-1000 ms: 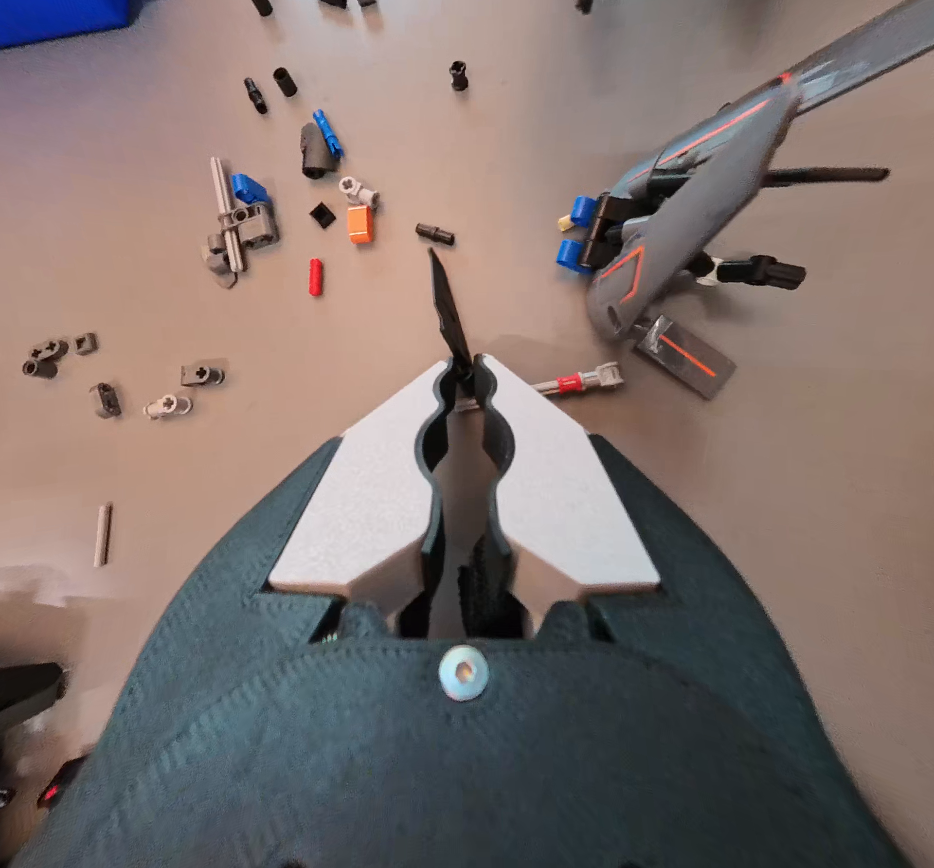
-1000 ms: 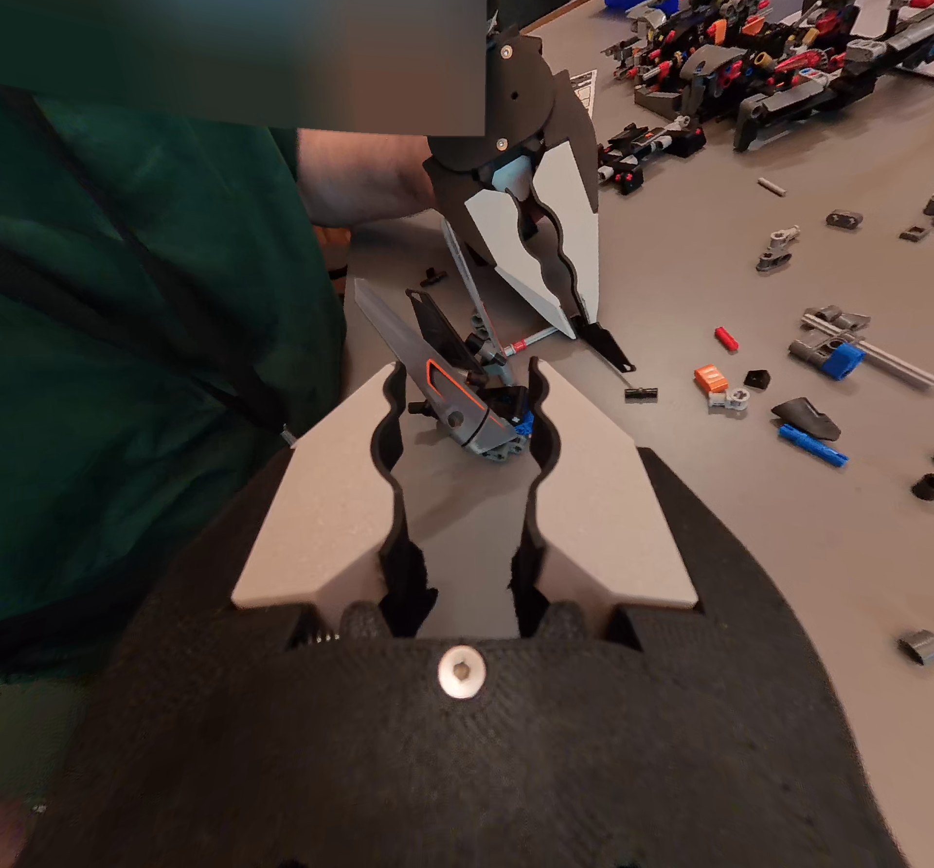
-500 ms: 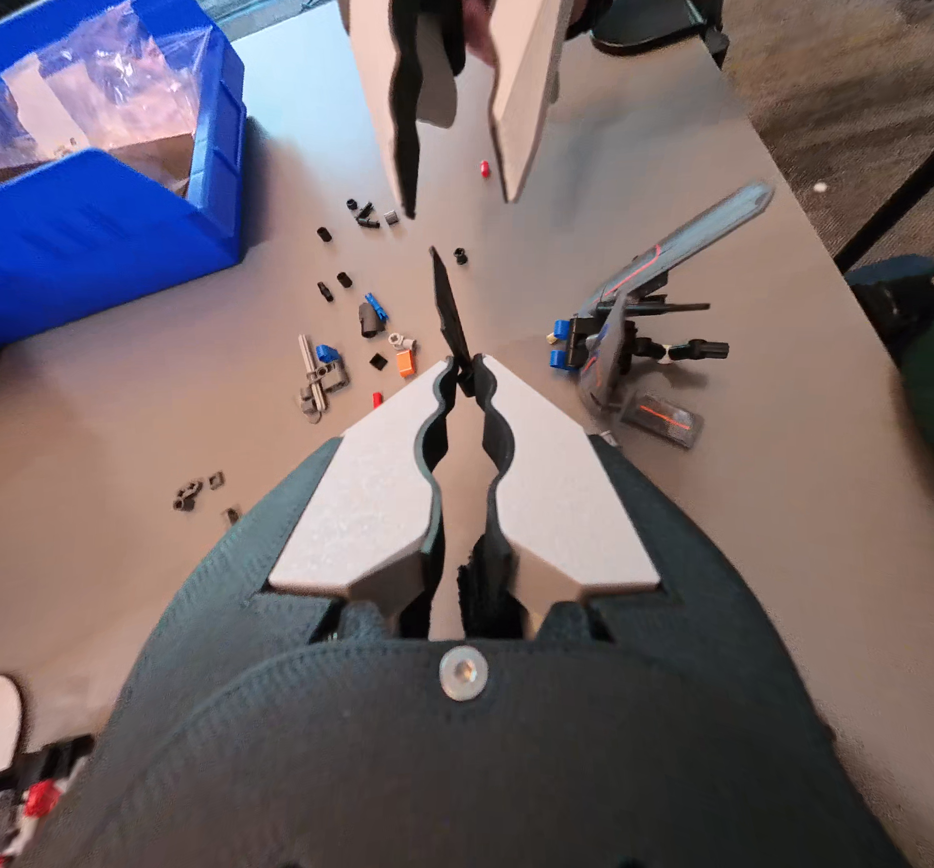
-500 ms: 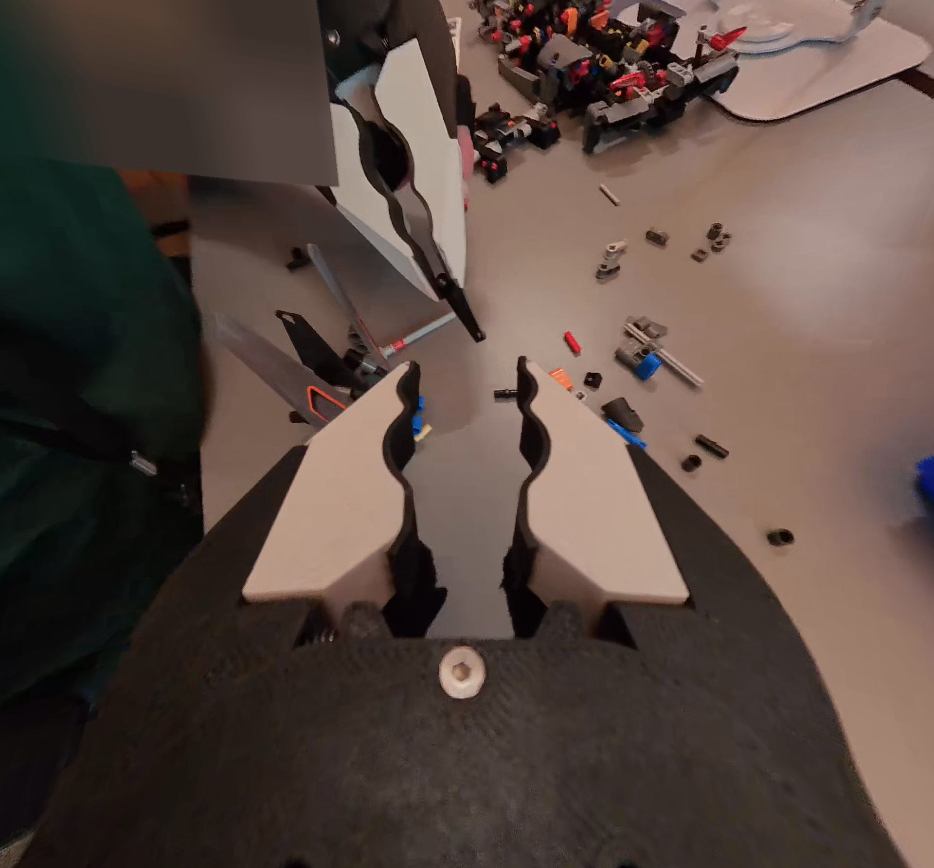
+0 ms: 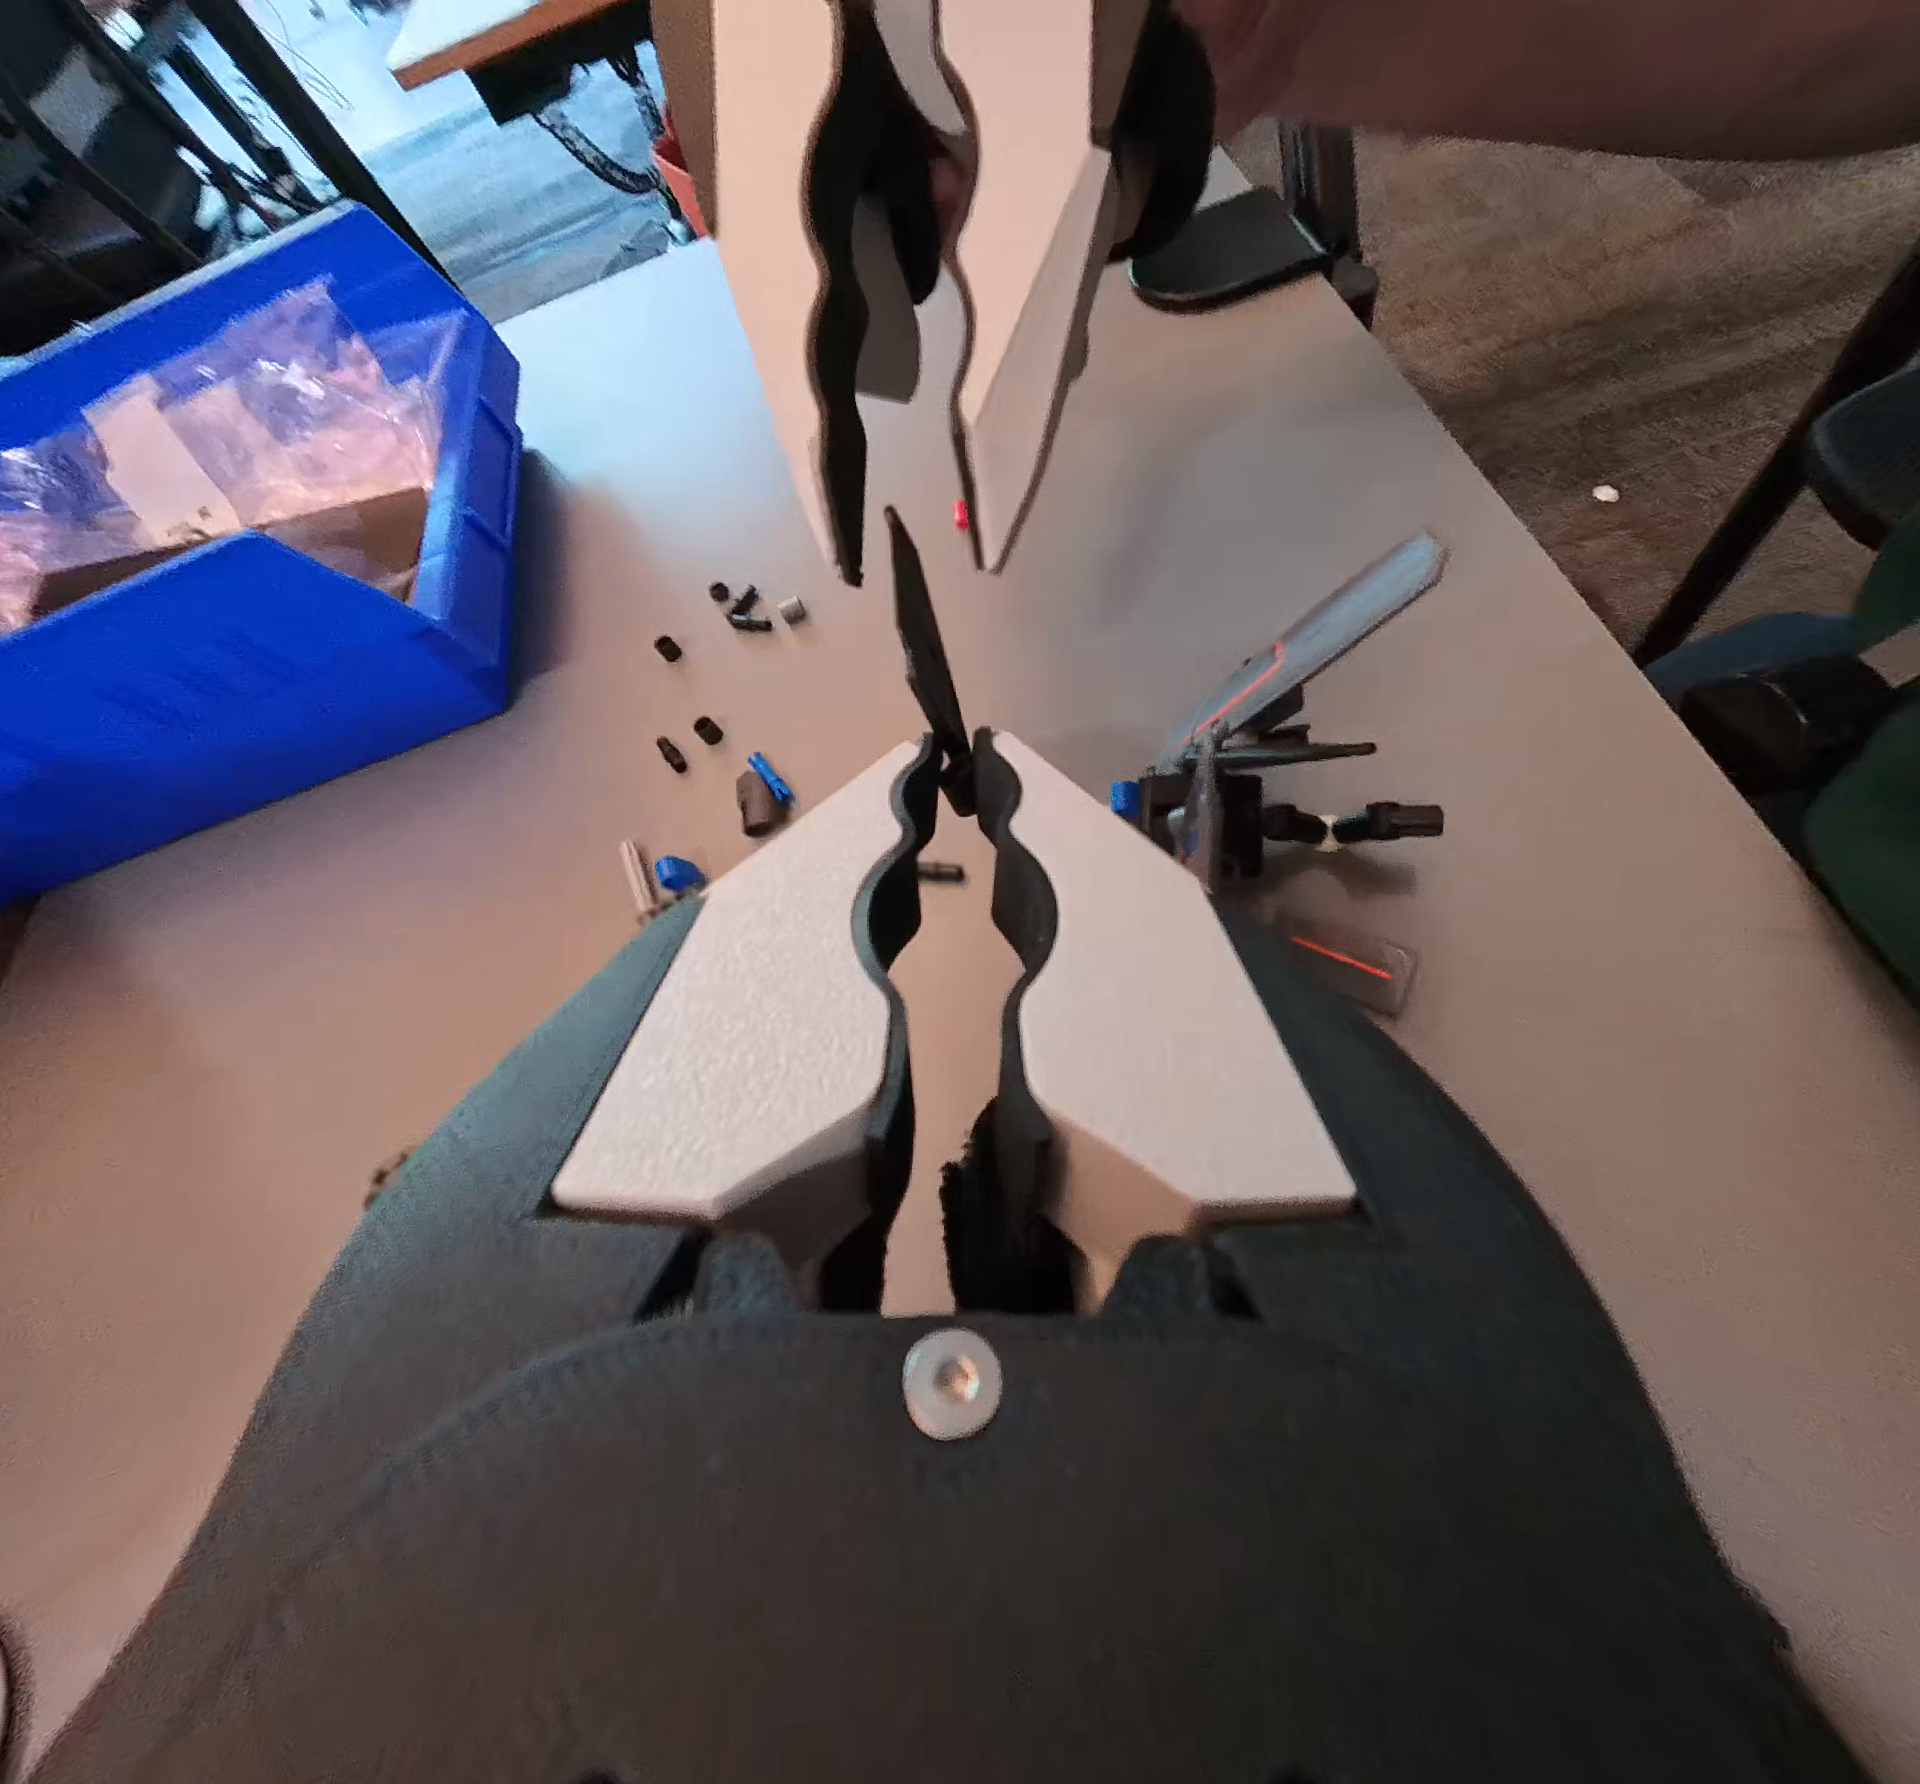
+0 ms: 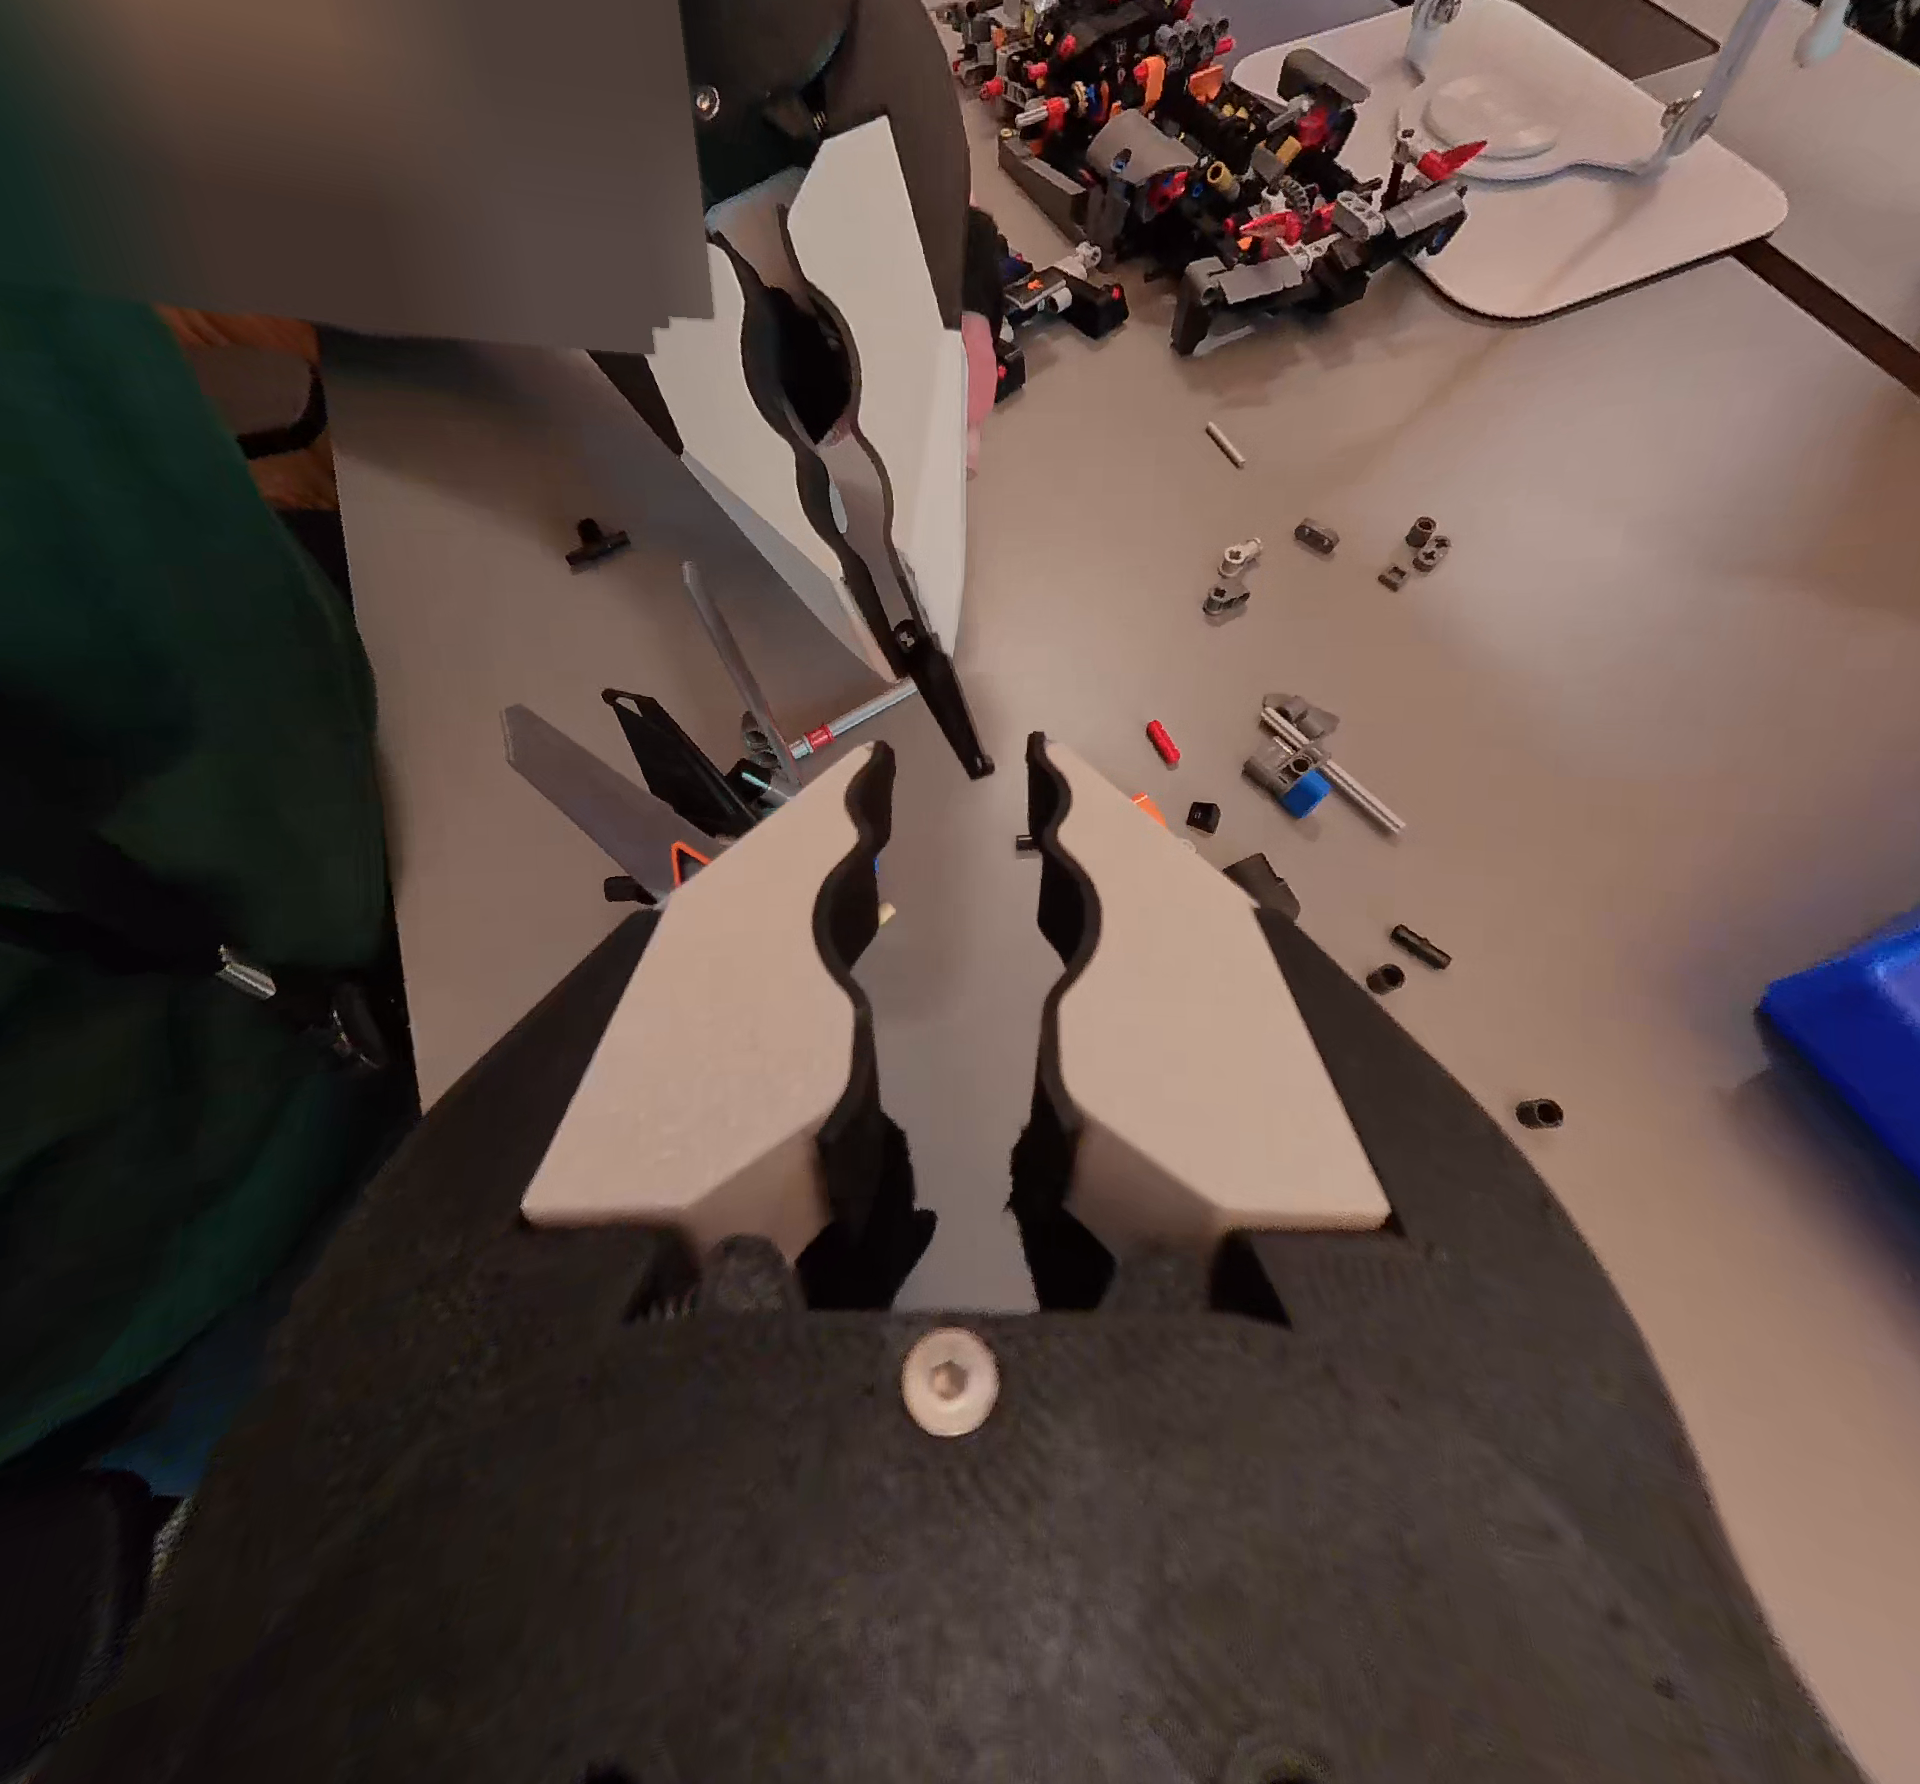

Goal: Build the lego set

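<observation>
My left gripper [image 5: 951, 768] is shut on the base of a thin black blade-shaped piece [image 5: 923, 638] and holds it above the table. My right gripper [image 6: 956, 758] is open and empty, and faces the left one. The blade's tip [image 6: 961, 737] sits right at the mouth of its open jaws, touching neither finger. In the left wrist view the right gripper [image 5: 920, 576] hangs from above. The left gripper also shows in the right wrist view [image 6: 914, 638]. A grey winged sub-assembly [image 5: 1236, 789] with orange lines stands on the table; it also shows in the right wrist view [image 6: 623, 789].
A large part-built car [image 6: 1195, 165] and a white stand base [image 6: 1621, 207] lie at the far side. A blue bin [image 5: 239, 612] holds plastic bags. Several loose pins and connectors [image 6: 1299, 768] are scattered on the grey table [image 6: 1558, 695]. A person in green stands at the left. Only a small space, under 4 cm, lies between the two pairs of fingers.
My right gripper has come up off the grey sub-assembly and turned toward the left one. My left gripper has lifted the black piece off the table toward the right gripper's open jaws.
</observation>
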